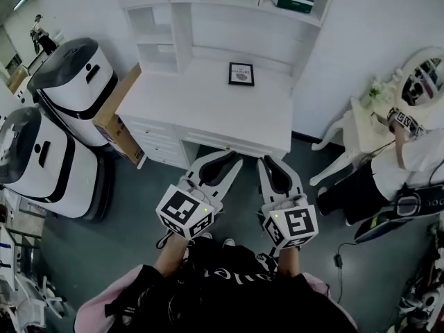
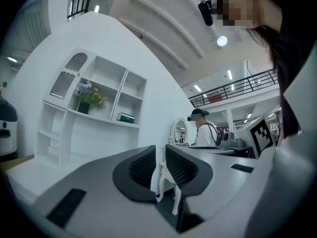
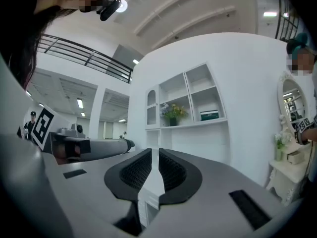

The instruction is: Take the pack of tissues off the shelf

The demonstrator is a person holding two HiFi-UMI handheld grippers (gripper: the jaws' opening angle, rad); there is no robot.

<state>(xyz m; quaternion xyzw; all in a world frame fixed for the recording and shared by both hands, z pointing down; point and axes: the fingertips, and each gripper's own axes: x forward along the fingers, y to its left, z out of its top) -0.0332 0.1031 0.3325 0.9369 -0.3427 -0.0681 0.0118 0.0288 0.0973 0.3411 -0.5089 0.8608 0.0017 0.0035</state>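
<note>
Both tools are empty with their jaws together: the left gripper (image 1: 222, 159) (image 2: 159, 155) leaves only a thin slit between its ribbed pads, and the right gripper (image 3: 154, 155) (image 1: 272, 161) has its pads closed the same way. The pack of tissues (image 1: 292, 0) (image 3: 209, 115) (image 2: 126, 117), green and white, lies flat in a right-hand shelf compartment (image 3: 213, 100), well ahead of and above both pairs of jaws, with open space over it inside the compartment. Just ahead of the jaw tips runs the front edge of the white desk (image 1: 208, 103), whose top is bare apart from a small framed picture (image 1: 241, 73) near its back. To the left of the jaws, a cardboard box (image 1: 114, 116) and two rounded white machines (image 1: 69, 82) crowd the desk's side. To the right, a white dressing table (image 1: 361, 127) and a second person (image 1: 416, 151) narrow the floor. A potted plant (image 3: 172, 114) fills the compartment beside the pack. The head view's top edge cuts off the upper shelves. The print on the pack is too small to read.
</note>
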